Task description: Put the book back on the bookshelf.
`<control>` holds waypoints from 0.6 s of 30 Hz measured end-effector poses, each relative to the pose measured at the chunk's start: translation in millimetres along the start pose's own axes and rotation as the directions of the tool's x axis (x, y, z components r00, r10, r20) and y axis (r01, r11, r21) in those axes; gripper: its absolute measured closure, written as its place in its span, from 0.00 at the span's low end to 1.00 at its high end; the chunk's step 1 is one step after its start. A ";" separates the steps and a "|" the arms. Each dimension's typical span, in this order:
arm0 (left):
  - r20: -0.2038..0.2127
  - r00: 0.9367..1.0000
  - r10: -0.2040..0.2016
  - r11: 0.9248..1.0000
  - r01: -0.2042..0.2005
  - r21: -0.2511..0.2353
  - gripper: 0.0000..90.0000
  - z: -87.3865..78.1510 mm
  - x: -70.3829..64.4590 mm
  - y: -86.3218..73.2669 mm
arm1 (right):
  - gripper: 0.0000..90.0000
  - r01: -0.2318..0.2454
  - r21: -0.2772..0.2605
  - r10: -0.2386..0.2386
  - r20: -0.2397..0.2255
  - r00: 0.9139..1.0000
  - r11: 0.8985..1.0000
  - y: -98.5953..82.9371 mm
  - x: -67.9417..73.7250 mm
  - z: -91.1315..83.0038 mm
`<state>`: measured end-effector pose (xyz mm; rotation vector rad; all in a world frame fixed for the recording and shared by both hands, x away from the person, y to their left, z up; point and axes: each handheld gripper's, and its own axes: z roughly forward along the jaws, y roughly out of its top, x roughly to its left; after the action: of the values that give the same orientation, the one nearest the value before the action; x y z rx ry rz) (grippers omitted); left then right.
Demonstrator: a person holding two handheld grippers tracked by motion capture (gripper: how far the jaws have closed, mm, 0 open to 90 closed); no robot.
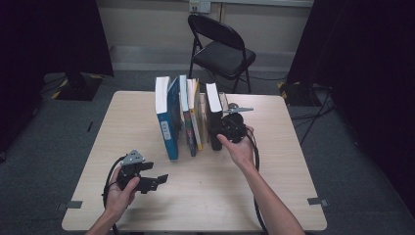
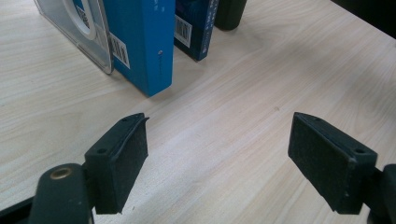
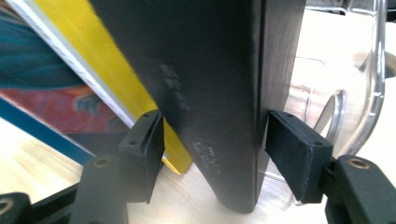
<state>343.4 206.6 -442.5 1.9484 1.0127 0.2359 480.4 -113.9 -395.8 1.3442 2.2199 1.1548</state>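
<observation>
Right gripper view is showing the right hand-held gripper straddling the black book, jaws sitting just beside its covers, not clearly pressing. That book is standing at the row's right end on the table. The left hand-held gripper is hovering wide open near the blue book.
</observation>
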 end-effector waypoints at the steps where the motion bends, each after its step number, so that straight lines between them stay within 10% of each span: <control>1: 0.001 1.000 0.001 1.000 -0.001 0.001 0.22 0.4 -0.3 0.1 | 0.41 -0.005 0.006 0.005 0.003 1.000 1.000 -0.3 -0.6 2.6; 18: 0.005 1.000 0.001 1.000 -0.001 0.006 0.22 2.1 2.6 0.9 | 0.48 -0.090 -0.018 0.090 0.006 0.996 0.996 -0.8 0.5 4.1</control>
<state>346.7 207.0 -443.6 1.9540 1.0099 0.2292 482.1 -111.7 -398.9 1.4528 2.1597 1.1959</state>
